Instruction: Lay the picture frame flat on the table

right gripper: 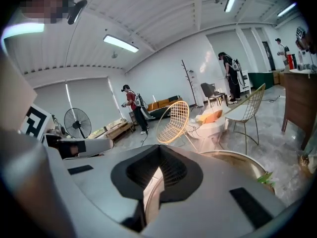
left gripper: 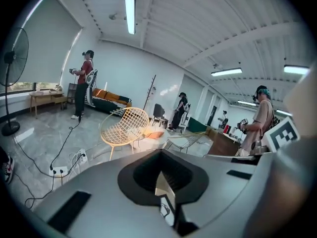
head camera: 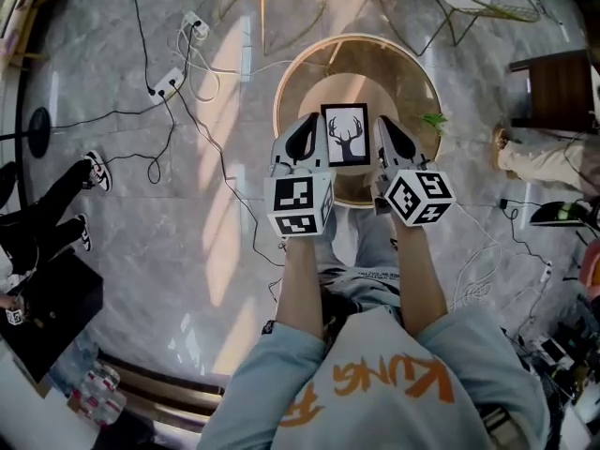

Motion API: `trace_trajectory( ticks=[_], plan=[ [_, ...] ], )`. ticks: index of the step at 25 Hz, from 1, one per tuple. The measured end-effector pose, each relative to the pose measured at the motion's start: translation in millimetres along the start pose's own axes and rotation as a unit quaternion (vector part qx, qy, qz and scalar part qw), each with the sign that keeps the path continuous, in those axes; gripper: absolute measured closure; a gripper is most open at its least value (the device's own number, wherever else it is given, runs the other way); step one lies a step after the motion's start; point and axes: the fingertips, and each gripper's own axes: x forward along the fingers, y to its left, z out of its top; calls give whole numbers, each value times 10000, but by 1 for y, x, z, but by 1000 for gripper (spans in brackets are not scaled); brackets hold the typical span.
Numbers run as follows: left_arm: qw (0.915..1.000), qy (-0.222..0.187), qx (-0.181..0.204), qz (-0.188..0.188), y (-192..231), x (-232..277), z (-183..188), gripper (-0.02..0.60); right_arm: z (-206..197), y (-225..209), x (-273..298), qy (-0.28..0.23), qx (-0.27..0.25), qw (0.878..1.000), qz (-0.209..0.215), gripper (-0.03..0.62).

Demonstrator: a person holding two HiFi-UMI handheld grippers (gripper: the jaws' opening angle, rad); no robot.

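Left gripper (head camera: 306, 129) and right gripper (head camera: 389, 131) each have their jaws drawn nearly together with only a thin slit between, pinching nothing. Straight between them, just beside each inner flank, sits the picture frame (head camera: 345, 136) on the round table (head camera: 298, 75). Its long axis points away from the person. Neither gripper is nearer. The head view does not settle whether the frame leans or lies flat.

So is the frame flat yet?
Seemingly flat: in the head view the frame shows its whole deer face upward over the table. Whether its back fully touches, cannot tell.
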Motion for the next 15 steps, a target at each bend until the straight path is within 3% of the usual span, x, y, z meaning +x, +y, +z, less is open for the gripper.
trace_trajectory(
  ticks=[7,15],
  plan=[
    [9973,-614,207,-347,-24,-12,75,563,84,15,-23,-669,-544,9961,-184,597],
    [9911,-1192,555,-218,-45,-26,150,563,167,21,-52,-1297,-1139,9846,-285,597]
  ],
)
